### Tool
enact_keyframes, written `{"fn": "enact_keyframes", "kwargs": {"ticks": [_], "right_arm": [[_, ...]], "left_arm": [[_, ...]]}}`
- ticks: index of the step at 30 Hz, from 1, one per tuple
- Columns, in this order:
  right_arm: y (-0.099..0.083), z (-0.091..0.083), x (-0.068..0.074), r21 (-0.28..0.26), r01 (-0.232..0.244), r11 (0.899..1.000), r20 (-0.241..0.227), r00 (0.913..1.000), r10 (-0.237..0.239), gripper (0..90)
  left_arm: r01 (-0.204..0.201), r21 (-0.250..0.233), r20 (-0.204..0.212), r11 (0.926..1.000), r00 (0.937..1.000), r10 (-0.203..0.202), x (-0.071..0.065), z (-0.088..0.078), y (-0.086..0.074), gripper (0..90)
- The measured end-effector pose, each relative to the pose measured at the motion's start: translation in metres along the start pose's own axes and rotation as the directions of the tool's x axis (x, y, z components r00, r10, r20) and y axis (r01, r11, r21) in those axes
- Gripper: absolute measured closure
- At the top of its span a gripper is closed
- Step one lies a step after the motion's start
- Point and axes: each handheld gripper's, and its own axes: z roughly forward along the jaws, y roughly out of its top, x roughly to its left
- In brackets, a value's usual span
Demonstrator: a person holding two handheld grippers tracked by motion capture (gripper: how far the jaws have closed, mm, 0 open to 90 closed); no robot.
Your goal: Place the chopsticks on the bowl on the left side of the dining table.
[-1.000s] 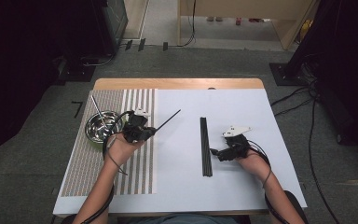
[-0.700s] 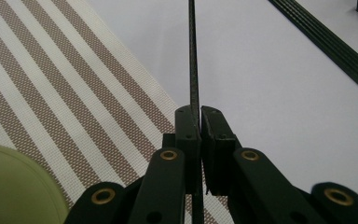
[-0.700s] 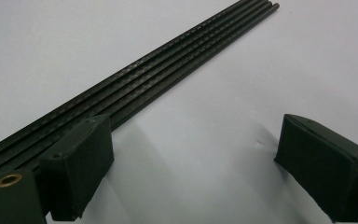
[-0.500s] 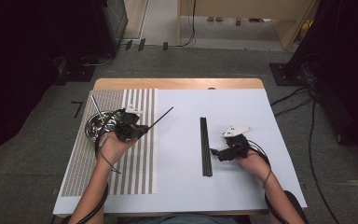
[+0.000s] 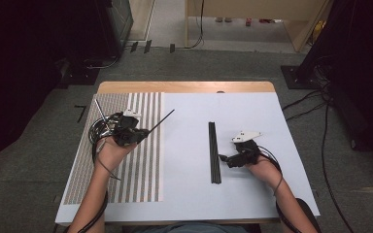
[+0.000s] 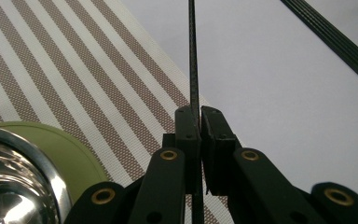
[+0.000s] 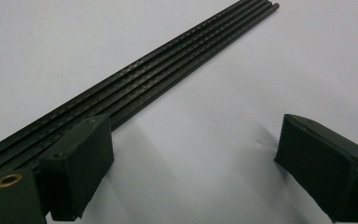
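My left gripper (image 5: 142, 132) is shut on a thin black rod (image 5: 161, 120) that sticks out to the upper right, over the striped mat (image 5: 136, 170). In the left gripper view the rod (image 6: 192, 56) runs straight up from between the pressed pads of that gripper (image 6: 199, 116). A steel bowl (image 5: 98, 130) sits just left of that hand, with another thin rod (image 5: 101, 112) leaning out of it. My right gripper (image 5: 225, 159) rests open beside a row of several black rods (image 5: 214, 150). Its left pad (image 7: 81, 158) lies against the rods (image 7: 168, 74).
The bowl (image 6: 9, 186) stands on a green coaster (image 6: 70, 154) at the mat's left side. A white sheet (image 5: 189, 145) covers most of the table, with a wooden edge (image 5: 184, 87) at the back. Cables trail on the floor to the right.
My left hand has carried the rod a little to the left, closer to the bowl. The right hand has stayed where it was.
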Motion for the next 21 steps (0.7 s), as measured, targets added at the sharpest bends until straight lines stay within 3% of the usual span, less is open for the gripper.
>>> {"fn": "enact_keyframes", "kwargs": {"ticks": [21], "right_arm": [[0.000,0.000,0.000,0.000,0.000,1.000,0.000,1.0000,0.000,10.4]], "left_arm": [[0.013,-0.011,-0.009,0.9999,0.9999,-0.013,0.012,-0.011,-0.005,87.4]]}}
